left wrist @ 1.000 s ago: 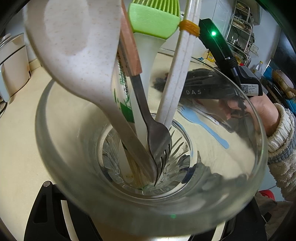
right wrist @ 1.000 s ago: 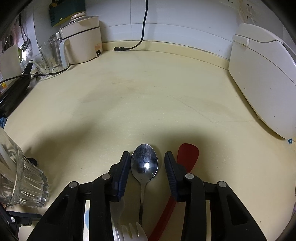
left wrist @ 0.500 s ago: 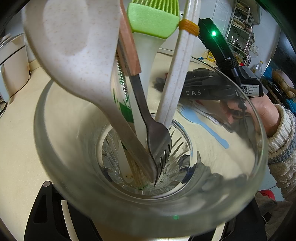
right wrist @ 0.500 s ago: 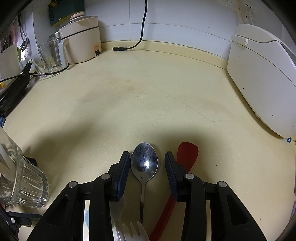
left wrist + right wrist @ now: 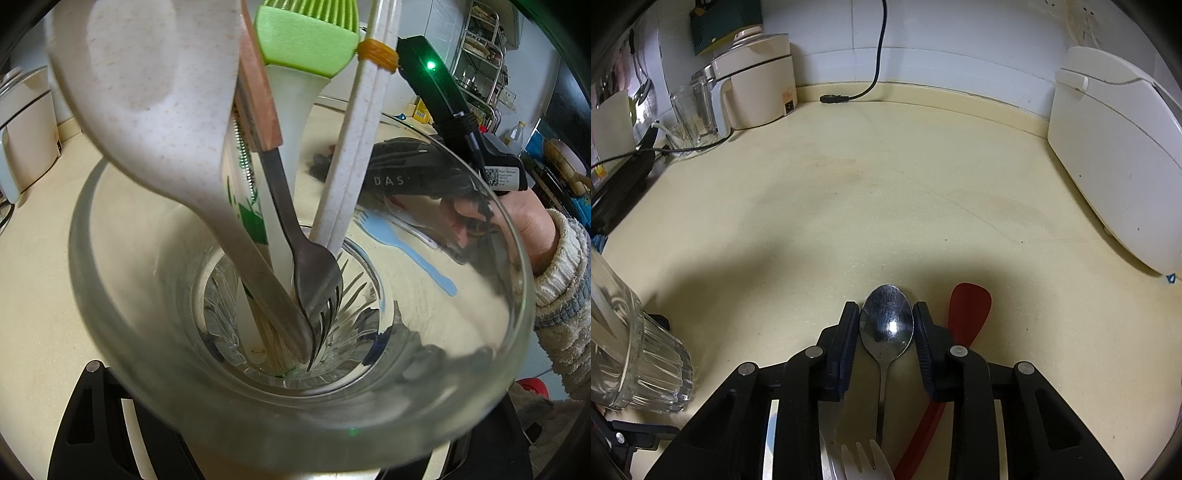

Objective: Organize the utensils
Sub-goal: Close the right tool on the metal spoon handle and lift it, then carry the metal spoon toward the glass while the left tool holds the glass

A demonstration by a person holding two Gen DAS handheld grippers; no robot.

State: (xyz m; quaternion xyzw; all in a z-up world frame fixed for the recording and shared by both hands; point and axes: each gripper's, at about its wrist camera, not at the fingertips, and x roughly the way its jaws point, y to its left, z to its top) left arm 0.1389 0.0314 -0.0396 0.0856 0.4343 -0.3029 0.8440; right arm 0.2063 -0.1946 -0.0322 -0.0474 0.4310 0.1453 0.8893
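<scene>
My left gripper (image 5: 295,424) is shut on a clear ribbed glass (image 5: 110,295), its black fingers (image 5: 103,424) showing at either side below. Standing in the glass are a speckled beige spoon (image 5: 147,110), a green brush (image 5: 306,33), a wood-handled fork (image 5: 314,280) and banded chopsticks (image 5: 354,147). In the right wrist view a metal spoon (image 5: 886,332) lies on the counter. My right gripper (image 5: 885,314) straddles its bowl with the jaws closing and slim gaps left. A red spatula (image 5: 971,306) and a white plastic fork (image 5: 864,461) lie beside the spoon. The glass (image 5: 624,350) stands at the left.
A light blue fork (image 5: 406,247) lies on the cream counter (image 5: 886,184), seen through the glass. A person's hand (image 5: 532,229) grips the right tool. A cream cooker (image 5: 757,77), a glass jar (image 5: 694,107) and a cable (image 5: 875,66) line the back; a white appliance (image 5: 1119,155) stands at the right.
The right gripper's jaws have narrowed around the metal spoon's bowl. The spoon still lies flat. The left gripper and the glass have not moved.
</scene>
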